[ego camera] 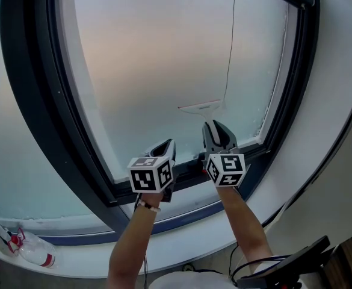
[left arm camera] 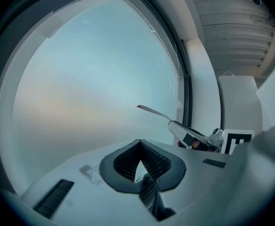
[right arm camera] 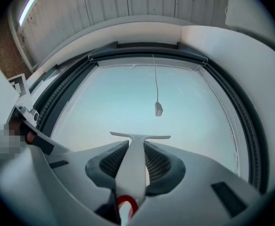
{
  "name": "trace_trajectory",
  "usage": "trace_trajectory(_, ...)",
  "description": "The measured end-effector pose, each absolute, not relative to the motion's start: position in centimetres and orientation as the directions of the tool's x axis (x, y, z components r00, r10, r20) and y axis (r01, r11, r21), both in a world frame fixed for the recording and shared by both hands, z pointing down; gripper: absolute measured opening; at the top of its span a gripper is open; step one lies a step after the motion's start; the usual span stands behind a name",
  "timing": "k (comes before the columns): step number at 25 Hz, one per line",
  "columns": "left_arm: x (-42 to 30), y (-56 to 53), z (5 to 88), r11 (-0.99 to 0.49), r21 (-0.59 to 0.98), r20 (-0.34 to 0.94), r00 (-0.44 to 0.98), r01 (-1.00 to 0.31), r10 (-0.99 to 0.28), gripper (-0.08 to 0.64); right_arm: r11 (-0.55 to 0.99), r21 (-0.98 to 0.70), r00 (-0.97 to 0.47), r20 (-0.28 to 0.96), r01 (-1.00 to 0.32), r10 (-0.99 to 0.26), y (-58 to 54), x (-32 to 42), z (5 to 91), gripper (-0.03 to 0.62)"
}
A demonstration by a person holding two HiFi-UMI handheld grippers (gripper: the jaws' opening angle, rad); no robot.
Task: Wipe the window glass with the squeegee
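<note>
R gripper clamped on squeegee, blade at glass — cord hangs just right. L gripper jaws together, empty; bottle on sill, near left.

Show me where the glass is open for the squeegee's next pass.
Open: the wide glass left of the squeegee and hanging cord, out to the dark frame. Crowded: the narrow strip right of the cord, against the frame.

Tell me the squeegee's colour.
White squeegee, red at the handle's end; clearest in right gripper view.
</note>
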State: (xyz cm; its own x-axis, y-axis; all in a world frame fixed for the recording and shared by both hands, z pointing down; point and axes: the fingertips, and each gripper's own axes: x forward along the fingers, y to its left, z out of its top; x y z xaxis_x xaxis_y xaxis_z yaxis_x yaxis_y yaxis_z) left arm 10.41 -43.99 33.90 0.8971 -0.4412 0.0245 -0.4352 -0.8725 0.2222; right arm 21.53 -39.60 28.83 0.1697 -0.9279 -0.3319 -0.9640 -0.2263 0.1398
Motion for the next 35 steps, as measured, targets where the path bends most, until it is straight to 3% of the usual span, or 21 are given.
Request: trace_trajectory(35, 11.1, -43.4, 43.4, -0.844, 0.298, 0.166, 0.895, -0.445, -0.413, 0.000, -0.217, 0.120, 0.210, -0.063, -0.969, -0.976, -39.4, 22.1, 46.3, 0.087)
